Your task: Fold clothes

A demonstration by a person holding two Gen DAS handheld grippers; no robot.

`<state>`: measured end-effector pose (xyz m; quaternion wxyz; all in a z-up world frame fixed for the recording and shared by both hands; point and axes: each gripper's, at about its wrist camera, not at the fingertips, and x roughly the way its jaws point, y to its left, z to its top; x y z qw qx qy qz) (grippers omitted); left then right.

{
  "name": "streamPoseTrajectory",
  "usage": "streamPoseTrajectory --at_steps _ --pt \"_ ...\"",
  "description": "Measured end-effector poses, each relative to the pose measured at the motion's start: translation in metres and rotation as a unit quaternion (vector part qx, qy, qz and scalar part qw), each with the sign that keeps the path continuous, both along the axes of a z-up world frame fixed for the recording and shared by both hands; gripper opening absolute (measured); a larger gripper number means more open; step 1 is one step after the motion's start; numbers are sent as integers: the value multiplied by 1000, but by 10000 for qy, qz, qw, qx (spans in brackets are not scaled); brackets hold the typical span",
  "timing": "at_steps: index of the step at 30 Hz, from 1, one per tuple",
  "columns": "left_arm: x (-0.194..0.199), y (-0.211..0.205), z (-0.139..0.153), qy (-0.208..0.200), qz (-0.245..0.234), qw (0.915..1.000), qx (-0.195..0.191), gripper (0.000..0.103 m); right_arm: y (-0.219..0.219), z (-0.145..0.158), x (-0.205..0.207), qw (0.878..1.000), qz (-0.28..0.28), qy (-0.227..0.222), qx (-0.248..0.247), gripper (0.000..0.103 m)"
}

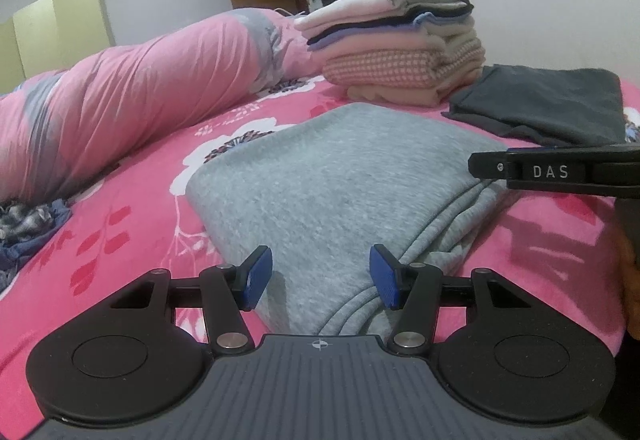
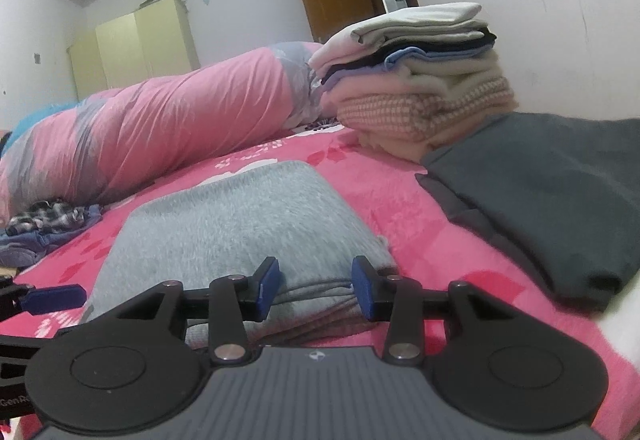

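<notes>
I am holding my left gripper [image 1: 321, 277] at the near edge of the folded light-grey fleece garment [image 1: 320, 176], its blue pads spread apart and pinching nothing. My right gripper [image 2: 315, 288] is hovering at the same garment's near right corner, jaws parted and empty. The garment is lying on the pink flowered bedsheet [image 1: 132, 224], with a tall stack of folded clothes [image 1: 400, 44] and a dark grey folded cloth [image 1: 544, 104] sitting beyond it to the far right.

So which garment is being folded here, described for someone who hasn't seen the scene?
On the pink floral bed, in front of the tall stack of folded clothes, lies a light grey fleecy garment. It is the nearest piece, paler than the dark grey garment beside it.
</notes>
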<state>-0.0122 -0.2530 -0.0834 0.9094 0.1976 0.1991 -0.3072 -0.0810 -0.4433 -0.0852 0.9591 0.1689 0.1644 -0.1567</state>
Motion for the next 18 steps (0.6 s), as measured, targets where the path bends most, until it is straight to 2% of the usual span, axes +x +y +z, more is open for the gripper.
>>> streamPoseTrajectory --at_steps 11,18 --pt "2 0 0 54 22 10000 -26 54 2 0 0 10000 -21 -21 -8 43" --pt "3 6 -3 256 193 9987 -388 54 1 0 0 10000 -21 -32 -13 43"
